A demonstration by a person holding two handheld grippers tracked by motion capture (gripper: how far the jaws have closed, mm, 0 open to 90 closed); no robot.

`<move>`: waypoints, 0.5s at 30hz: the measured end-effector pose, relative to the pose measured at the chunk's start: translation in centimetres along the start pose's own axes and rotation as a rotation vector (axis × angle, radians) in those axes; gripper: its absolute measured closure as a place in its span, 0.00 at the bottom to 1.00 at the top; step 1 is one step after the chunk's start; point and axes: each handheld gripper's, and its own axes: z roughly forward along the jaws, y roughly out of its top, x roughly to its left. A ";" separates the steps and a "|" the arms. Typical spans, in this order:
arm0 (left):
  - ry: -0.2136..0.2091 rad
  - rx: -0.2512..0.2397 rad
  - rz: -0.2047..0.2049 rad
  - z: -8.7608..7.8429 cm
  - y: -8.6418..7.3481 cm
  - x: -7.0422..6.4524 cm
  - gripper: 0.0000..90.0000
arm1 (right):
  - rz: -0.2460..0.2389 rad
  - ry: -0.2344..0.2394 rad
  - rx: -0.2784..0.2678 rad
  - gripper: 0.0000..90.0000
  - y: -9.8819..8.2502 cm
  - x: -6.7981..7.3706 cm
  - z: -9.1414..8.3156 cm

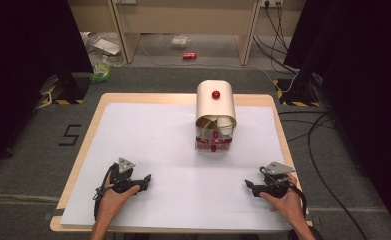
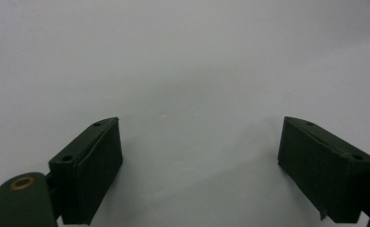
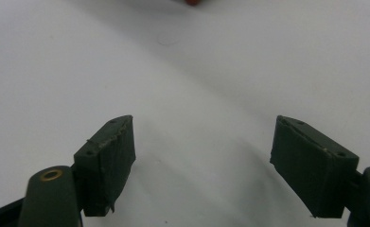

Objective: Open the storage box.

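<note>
Resting both hands low on the white sheet, I hold my left gripper (image 1: 144, 181) and right gripper (image 1: 250, 186) with jaws spread wide and empty, the cream dome-topped container with red knob (image 1: 215, 116) standing ahead, slightly nearer my right.

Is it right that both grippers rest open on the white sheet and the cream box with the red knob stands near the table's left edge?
Not quite. Left gripper and right gripper are open, but the cream box stands right of centre, toward the far edge, as the high view shows.
</note>
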 end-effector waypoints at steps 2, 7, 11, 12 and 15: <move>-0.001 -0.001 -0.001 0.0 0.0 0.0 0.15 | -0.004 0.004 -0.005 0.26 0.1 0.2 0.0; -0.001 -0.001 -0.001 0.0 0.0 0.0 0.15 | -0.005 0.007 -0.030 0.27 0.4 0.3 0.0; 0.000 0.000 0.000 0.0 0.0 0.0 0.15 | -0.003 0.009 -0.054 0.28 0.7 0.4 -0.1; -0.001 0.000 -0.001 0.0 0.0 0.0 0.15 | -0.001 0.010 -0.056 0.28 0.8 0.4 -0.2; 0.000 0.001 0.000 0.0 0.0 0.0 0.15 | -0.009 0.012 -0.073 0.29 1.0 0.5 -0.1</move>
